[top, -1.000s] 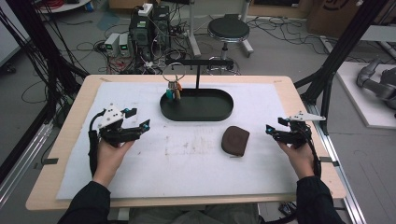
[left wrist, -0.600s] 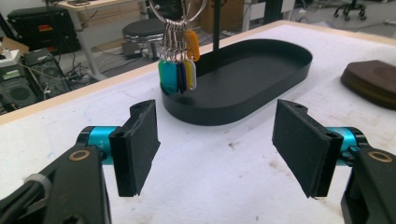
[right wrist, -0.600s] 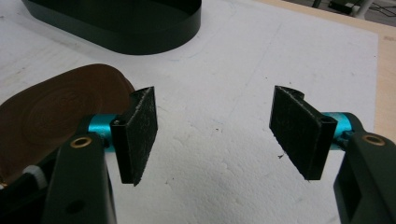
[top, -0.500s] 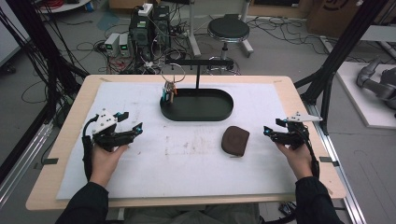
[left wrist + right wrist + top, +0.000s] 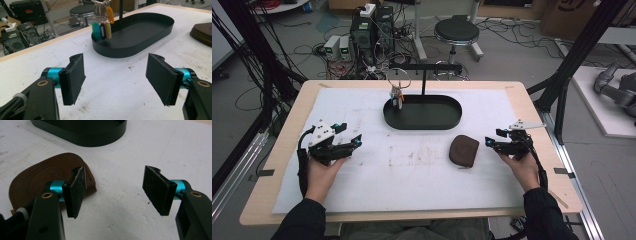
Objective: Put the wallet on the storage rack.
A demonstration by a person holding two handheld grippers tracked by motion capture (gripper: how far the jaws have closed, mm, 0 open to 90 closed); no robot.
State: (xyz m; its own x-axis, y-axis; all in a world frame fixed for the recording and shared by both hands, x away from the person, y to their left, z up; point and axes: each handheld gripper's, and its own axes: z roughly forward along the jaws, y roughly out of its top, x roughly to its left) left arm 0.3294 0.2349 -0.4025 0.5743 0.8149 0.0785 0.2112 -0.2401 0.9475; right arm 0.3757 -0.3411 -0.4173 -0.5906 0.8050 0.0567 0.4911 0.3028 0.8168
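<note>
Black tray [image 5: 422, 120] ahead of both grippers, keys [image 5: 397, 95] hanging over its end. Brown pouch [image 5: 463, 150] just beside right gripper [image 5: 492, 142] (jaws apart). Left gripper [image 5: 354, 142], jaws apart, has drifted down-left since earlier.

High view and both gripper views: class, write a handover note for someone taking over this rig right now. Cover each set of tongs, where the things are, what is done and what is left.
Left tongs: open, holding nothing, above the white mat, aimed toward the black tray.
Right tongs: open, holding nothing, just right of the brown pouch.
Keys: hanging on a ring from the stand's bar, over the tray's left end.
Pouch: flat on the mat, in front of the tray, untouched.
Done: nothing grasped.
Left: likely take the keys and the pouch in hand.
</note>
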